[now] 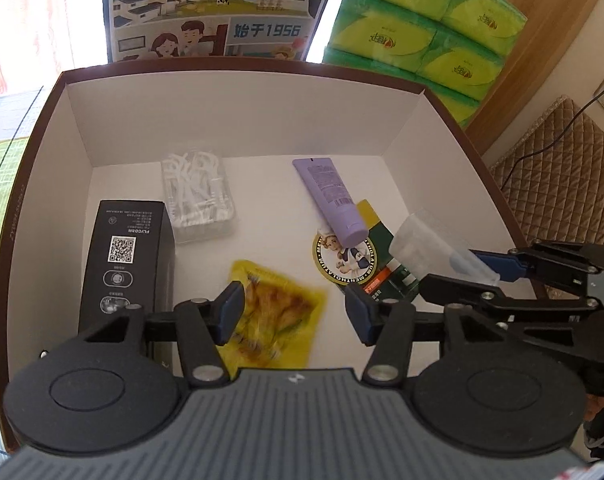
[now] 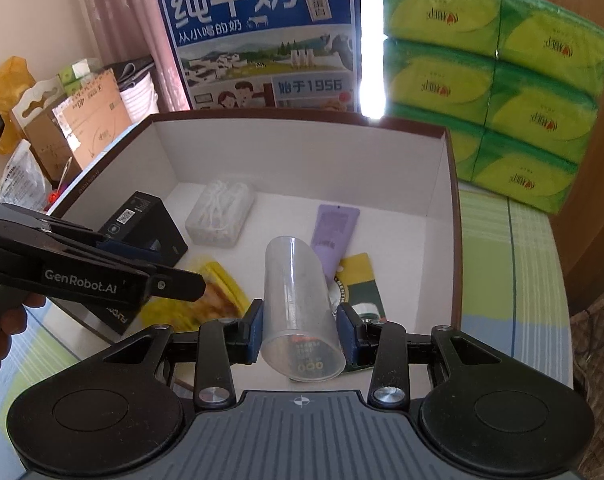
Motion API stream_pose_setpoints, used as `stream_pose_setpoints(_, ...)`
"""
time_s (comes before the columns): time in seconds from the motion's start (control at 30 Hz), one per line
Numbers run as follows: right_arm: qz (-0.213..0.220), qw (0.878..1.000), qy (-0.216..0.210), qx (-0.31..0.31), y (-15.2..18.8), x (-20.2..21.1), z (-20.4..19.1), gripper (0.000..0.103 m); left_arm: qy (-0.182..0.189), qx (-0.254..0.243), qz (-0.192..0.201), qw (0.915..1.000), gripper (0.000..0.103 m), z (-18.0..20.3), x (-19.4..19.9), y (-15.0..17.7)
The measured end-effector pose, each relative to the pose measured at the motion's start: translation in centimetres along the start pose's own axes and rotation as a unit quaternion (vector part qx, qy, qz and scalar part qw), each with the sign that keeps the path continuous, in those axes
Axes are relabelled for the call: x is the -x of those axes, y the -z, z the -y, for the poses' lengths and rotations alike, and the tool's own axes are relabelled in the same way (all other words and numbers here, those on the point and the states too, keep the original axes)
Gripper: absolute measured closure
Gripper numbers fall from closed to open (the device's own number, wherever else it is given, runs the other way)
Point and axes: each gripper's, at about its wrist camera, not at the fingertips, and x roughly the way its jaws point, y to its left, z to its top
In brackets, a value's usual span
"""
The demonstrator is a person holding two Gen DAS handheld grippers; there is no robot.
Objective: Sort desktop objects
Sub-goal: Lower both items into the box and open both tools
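**lurker_A:** So what's the right gripper (image 2: 300,330) got there? Looks like a clear plastic cup (image 2: 298,312).

**lurker_B:** Yep, its jaws are closed on the cup, one blue pad on each side of the wall near the rim end. The cup lies tilted over, its base pointing off toward 12 o'clock, and it hangs above the near-right part of the brown box (image 2: 450,184), over the green card pack (image 2: 362,284). I'd guess it weighs next to nothing, but thin walls like that flex and are slick, so squeeze too hard and it buckles or pops out. Gripping across the rim, the stiffest part, seems the smart call.

**lurker_A:** And the left gripper (image 1: 294,308)?

**lurker_B:** Jaws spread wide, holding nothing. It's angled down into the box over the yellow snack pouch (image 1: 278,320), which sits at about 6 o'clock on the box floor. Black carton (image 1: 126,256) at 9, floss pick case (image 1: 198,196) around 11, purple tube (image 1: 330,200) at about 1 with its cap resting on the card pack.

**lurker_A:** Poses?

**lurker_B:** The right comes in low from the 3 o'clock side, nearly level. The person's hand (image 2: 2,332) grips the left handle; it crosses in from 9 in the right camera.
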Motion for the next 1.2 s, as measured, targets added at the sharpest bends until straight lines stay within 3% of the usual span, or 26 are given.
stream_pose_setpoints(0.47, -0.013, 1.000, 0.008, -0.003, -0.2, -1.7, -0.8, 0.067, -0.011, -0.002, 0.012, 0.9999, 0.051, -0.5, 1.3, 0.0)
stream_pose_setpoints(0.63, 0.000, 1.000, 0.011, 0.021, -0.3, -2.2, -1.5, 0.064, -0.021, -0.005, 0.019, 0.9996, 0.041, -0.7, 1.9, 0.0)
stream_pose_setpoints(0.7, 0.004, 1.000, 0.012, 0.025, -0.3, -2.1, -1.6, 0.048, -0.023, -0.006, 0.023, 0.9994, 0.035, -0.9, 2.1, 0.0)
stream_pose_setpoints(0.97, -0.003, 0.998, 0.012, 0.054, -0.1, -1.0, -1.8, 0.017, -0.036, -0.020, 0.022, 0.9989, 0.018, -0.9, 3.0, 0.0)
stream_pose_setpoints(1.2, -0.021, 0.999, 0.010, 0.041, -0.4, -0.3, -1.5, 0.008, -0.050, -0.030, 0.007, 0.9983, 0.017, -0.4, 3.2, 0.1)
